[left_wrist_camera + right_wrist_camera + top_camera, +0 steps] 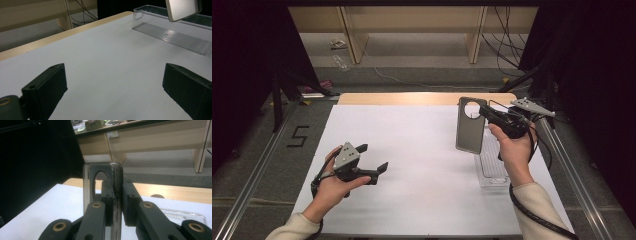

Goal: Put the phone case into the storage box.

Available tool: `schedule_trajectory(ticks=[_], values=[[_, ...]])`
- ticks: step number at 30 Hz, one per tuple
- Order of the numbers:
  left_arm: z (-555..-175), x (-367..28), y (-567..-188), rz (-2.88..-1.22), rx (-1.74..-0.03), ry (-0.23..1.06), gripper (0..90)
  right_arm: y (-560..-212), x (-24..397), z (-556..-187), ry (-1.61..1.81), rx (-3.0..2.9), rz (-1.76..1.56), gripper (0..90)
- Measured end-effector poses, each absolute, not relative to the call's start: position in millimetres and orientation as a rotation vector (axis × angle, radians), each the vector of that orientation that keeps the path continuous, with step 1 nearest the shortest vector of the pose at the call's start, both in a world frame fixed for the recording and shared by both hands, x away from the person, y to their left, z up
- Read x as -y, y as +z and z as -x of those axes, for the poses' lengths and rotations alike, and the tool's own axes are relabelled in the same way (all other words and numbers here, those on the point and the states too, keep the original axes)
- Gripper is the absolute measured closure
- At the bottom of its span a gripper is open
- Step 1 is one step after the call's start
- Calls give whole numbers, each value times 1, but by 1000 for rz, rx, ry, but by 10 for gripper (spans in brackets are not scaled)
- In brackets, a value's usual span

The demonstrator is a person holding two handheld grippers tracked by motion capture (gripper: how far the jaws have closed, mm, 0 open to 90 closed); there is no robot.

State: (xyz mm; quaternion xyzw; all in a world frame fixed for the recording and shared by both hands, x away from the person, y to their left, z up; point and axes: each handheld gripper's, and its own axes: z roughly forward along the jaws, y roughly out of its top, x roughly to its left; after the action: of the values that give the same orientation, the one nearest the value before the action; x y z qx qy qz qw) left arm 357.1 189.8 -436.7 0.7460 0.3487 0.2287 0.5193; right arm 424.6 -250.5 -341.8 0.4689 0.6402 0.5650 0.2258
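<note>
Floor marking "5" (299,136) off the tabletop's (412,150) left edge, my left gripper (372,160) low over the white sheet with jaws wide and empty, my right gripper (486,111) jaws clamped on the grey phone case (469,132), held upright above the clear tray (492,160), no readable branding.

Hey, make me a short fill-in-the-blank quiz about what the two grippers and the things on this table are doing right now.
1. The right gripper is shut on a grey phone case with a round ____ near its top.
2. The left gripper has its jaws ____ and holds nothing.
3. The clear plastic tray rests on the ____ table sheet.

Missing words: hole; open; white
</note>
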Motion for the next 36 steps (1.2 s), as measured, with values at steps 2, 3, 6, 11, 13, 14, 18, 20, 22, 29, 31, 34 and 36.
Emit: schedule_trajectory(ticks=[2,3,6,11,13,14,18,20,22,29,31,34,36], values=[[-357,-190,-437,-1790,-837,549,50,-341,251,-424,1558,-1763,-1298,819],[-357,-190,-437,-1789,-837,549,51,-341,251,-424,1558,-1761,-1298,819],[-357,-190,-437,-1788,-839,550,50,-341,252,-425,1558,-1757,-1297,819],[-357,-190,-437,-1789,-838,550,51,-341,254,-425,1555,-1751,-1304,819],[-357,-190,-437,-1789,-838,550,50,-341,255,-425,1553,-1750,-1304,819],[-357,-190,-437,-1789,-838,549,50,-341,255,-425,1553,-1748,-1304,819],[-357,-190,-437,-1789,-838,549,51,-340,256,-425,1552,-1745,-1303,819],[-357,-190,-437,-1787,-837,549,51,-340,257,-425,1552,-1741,-1305,819],[-357,-190,-437,-1788,-838,549,51,-340,258,-425,1552,-1738,-1305,819],[-357,-190,-437,-1787,-840,548,52,-340,259,-425,1550,-1735,-1309,819],[-357,-190,-437,-1787,-838,549,52,-340,260,-425,1549,-1733,-1309,819],[-357,-190,-437,-1788,-837,549,52,-339,260,-425,1550,-1730,-1313,819],[-357,-190,-437,-1787,-838,548,52,-339,261,-425,1548,-1729,-1312,819]])
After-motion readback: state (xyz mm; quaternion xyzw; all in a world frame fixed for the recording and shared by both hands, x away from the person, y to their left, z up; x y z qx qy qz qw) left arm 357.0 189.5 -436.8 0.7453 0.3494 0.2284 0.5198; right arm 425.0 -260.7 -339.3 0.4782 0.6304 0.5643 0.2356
